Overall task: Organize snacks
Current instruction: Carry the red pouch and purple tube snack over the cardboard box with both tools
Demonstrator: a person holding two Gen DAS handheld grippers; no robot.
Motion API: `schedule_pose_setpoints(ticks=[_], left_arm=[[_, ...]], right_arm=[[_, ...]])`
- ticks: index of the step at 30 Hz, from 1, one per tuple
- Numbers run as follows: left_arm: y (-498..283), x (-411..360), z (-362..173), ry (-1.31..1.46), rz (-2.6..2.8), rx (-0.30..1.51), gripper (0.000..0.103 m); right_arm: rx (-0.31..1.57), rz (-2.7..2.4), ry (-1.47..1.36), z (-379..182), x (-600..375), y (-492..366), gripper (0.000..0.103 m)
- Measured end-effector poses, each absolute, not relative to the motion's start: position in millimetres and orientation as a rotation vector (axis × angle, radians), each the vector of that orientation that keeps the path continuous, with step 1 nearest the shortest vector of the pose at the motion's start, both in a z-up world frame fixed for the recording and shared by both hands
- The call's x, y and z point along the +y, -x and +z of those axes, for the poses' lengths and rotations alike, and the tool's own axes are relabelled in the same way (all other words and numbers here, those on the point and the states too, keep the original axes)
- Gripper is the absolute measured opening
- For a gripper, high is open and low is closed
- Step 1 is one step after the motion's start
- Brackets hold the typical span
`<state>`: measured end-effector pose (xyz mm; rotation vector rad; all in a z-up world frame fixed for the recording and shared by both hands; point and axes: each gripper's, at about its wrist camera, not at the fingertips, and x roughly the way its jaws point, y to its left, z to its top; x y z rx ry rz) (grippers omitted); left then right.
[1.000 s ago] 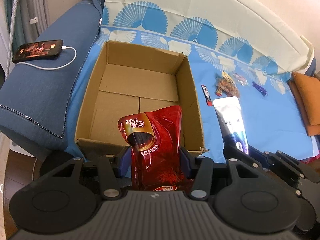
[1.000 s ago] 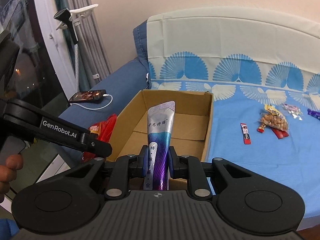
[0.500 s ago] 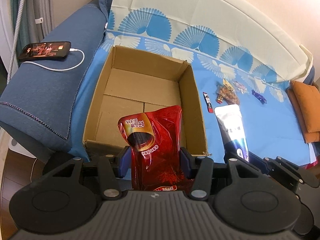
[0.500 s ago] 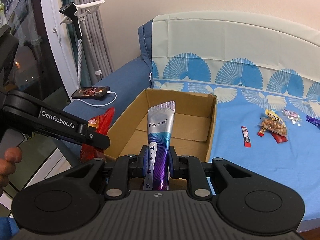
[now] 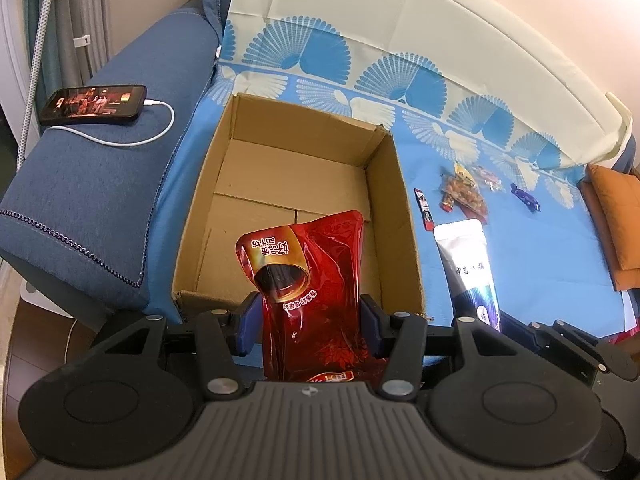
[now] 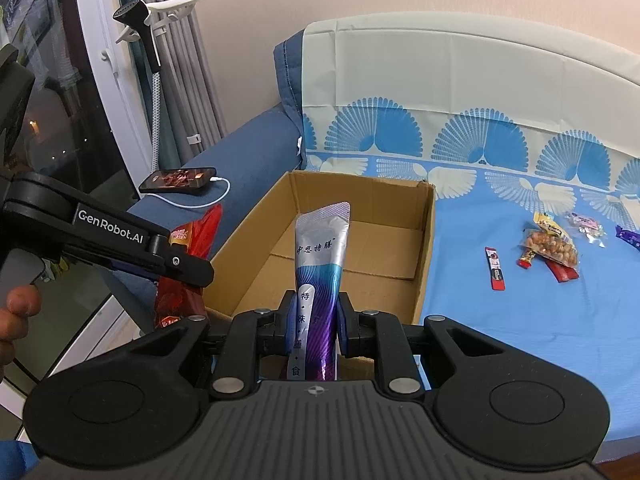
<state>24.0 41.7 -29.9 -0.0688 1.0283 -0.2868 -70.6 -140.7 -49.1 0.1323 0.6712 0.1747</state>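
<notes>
Blue fan-patterned sheeting [image 6: 500,320] covered the sofa seat, and an open cardboard box [image 5: 394,216] sat on it against the blue armrest [image 5: 92,200]. On that armrest lay a phone [image 5: 94,105] with its screen lit, a white cable [image 5: 160,128] plugged into it.

Clamped in the left gripper [image 5: 308,322] was a red pouch [image 5: 316,280] — its pads pressed against both sides of the crinkled foil, and the pouch stood up over the box's near edge. The right gripper [image 6: 313,322] was closed on a silver-and-purple pouch [image 6: 320,264], held upright at its lower end, its top also rising in front of the box's open mouth. Both pouches were in the grippers, not in the box; the box floor showed only bare cardboard flaps.

From the right wrist view the left gripper appeared at the left, with part of a hand [image 6: 16,312] behind it (only fingers showed).

Loose snacks lay on the sheet right of the box, well apart from it — a thin red stick pack [image 6: 494,268], a bag of nuts [image 6: 554,246], a clear-wrapped candy [image 6: 586,224] and a purple candy [image 6: 628,237] near the frame edge.
</notes>
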Motion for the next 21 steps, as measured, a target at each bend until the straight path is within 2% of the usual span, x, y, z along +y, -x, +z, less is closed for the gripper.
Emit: schedule_pose_setpoints(ticks=[21], left_arm=[[-63.7, 35.7, -38.4, 0.048, -0.267, 1.041, 0.056]], right_arm=[[0.705, 0.184, -0.145, -62.4, -136.9, 31.6, 0.022]])
